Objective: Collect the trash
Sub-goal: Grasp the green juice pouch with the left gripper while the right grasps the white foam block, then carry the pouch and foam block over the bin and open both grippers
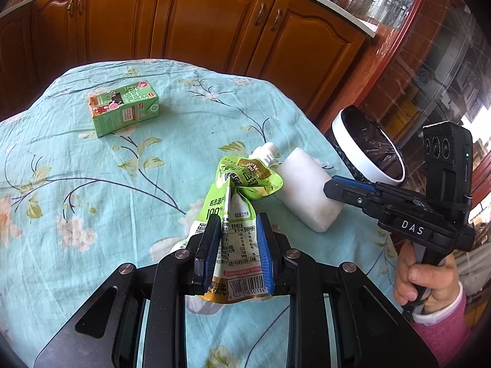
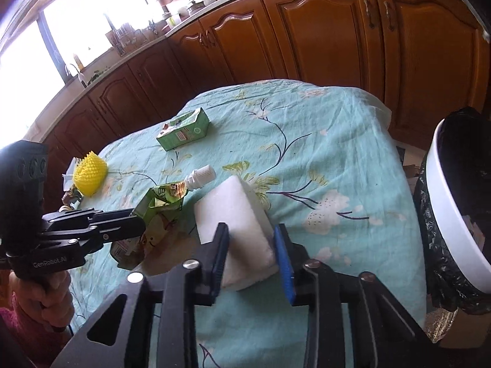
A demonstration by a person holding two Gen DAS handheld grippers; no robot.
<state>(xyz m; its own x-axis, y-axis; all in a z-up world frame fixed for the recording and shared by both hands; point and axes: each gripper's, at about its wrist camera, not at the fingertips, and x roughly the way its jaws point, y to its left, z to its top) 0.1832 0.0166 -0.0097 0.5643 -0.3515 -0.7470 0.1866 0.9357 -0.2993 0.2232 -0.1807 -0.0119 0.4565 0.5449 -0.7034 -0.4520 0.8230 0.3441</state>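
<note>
My left gripper (image 1: pixel 236 224) is shut on a crumpled green drink pouch (image 1: pixel 242 184) with a white spout, holding its lower end just above the tablecloth; the pouch also shows in the right wrist view (image 2: pixel 159 202). My right gripper (image 2: pixel 250 233) is closed on a white foam block (image 2: pixel 236 217), which also shows in the left wrist view (image 1: pixel 303 190). A green juice carton (image 1: pixel 124 107) lies on its side further back on the table; it also shows in the right wrist view (image 2: pixel 184 128). A white-rimmed bin with a black liner (image 2: pixel 454 208) stands off the table's right edge.
The table wears a teal floral cloth (image 2: pixel 322 128). A yellow spiky ball (image 2: pixel 90 174) and small wrappers (image 2: pixel 72 196) lie at the table's left edge. Brown wooden cabinets (image 1: pixel 214 18) run behind the table. The bin also shows in the left wrist view (image 1: pixel 368 150).
</note>
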